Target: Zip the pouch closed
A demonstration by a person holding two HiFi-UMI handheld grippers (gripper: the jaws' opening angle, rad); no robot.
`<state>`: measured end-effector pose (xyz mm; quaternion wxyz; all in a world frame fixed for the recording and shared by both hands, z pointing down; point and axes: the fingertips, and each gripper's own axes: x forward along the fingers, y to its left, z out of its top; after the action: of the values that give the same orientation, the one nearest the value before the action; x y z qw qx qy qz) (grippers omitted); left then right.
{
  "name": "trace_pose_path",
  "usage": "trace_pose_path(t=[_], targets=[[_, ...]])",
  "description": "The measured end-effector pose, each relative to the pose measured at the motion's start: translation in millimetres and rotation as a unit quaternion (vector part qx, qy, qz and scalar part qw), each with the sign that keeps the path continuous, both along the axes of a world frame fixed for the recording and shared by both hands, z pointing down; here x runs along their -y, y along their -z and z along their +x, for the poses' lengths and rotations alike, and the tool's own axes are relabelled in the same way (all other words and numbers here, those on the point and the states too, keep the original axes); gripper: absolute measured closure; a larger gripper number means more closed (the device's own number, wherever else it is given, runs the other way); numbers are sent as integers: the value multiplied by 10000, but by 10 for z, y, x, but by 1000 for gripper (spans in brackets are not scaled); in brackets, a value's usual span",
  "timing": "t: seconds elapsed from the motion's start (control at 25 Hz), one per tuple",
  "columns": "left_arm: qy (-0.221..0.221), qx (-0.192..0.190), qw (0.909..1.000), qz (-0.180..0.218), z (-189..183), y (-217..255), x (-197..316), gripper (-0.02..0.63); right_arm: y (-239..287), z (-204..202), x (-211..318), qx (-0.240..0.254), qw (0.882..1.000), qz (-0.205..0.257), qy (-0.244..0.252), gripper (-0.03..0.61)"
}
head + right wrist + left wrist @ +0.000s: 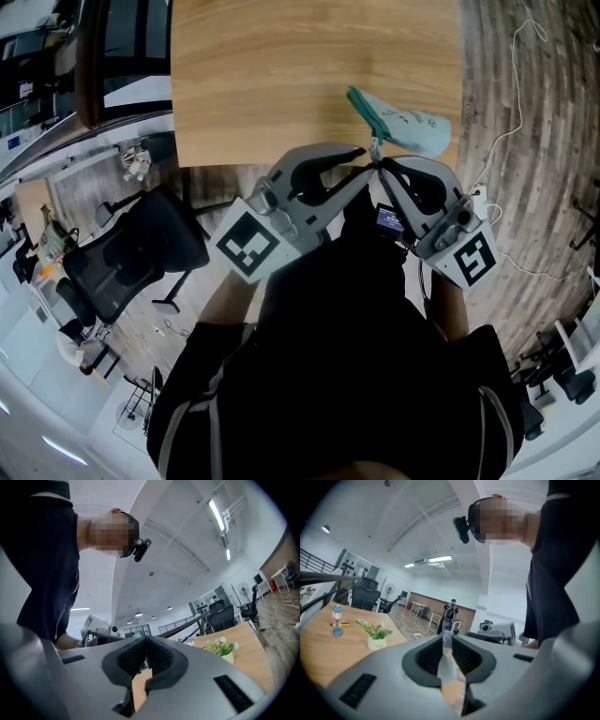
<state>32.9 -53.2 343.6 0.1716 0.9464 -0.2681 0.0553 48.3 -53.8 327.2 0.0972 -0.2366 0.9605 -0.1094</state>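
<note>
Over the wooden table's [281, 84] near edge the teal pouch [412, 127] sits at one o'clock of both tools, the left gripper [446, 638] nearly closed, pinching its pale strip, the right gripper [146, 640] fully closed, nothing visible between

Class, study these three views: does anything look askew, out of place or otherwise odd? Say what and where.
The pouch is askew near the table's front edge, one end pinched between the left gripper's fingers, so it seems to hang slanted instead of lying flat. Nothing spilled or damaged shows.
</note>
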Motion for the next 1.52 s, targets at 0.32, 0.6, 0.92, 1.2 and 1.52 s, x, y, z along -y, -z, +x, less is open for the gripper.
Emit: trace_pose_path(t=[0.32, 0.6, 0.92, 1.2, 1.52], targets=[[-394, 686, 9932, 852, -9, 133, -173, 565, 154, -56, -142, -123, 9987, 188, 456, 563], [-434, 835, 9898, 1070, -64, 170, -199, 549, 143, -129, -246, -306, 9970, 277, 662, 563], [-553, 974, 9868, 1171, -55, 154, -315, 606, 128, -102, -374, -484, 9930, 297, 1035, 563], [-567, 1077, 9856, 1174, -74, 136, -376, 607, 163, -121, -502, -310, 9917, 255, 1219, 563], [-548, 1120, 9847, 1221, -81, 188, -429, 607, 220, -143, -597, -310, 9901, 326, 1327, 563]])
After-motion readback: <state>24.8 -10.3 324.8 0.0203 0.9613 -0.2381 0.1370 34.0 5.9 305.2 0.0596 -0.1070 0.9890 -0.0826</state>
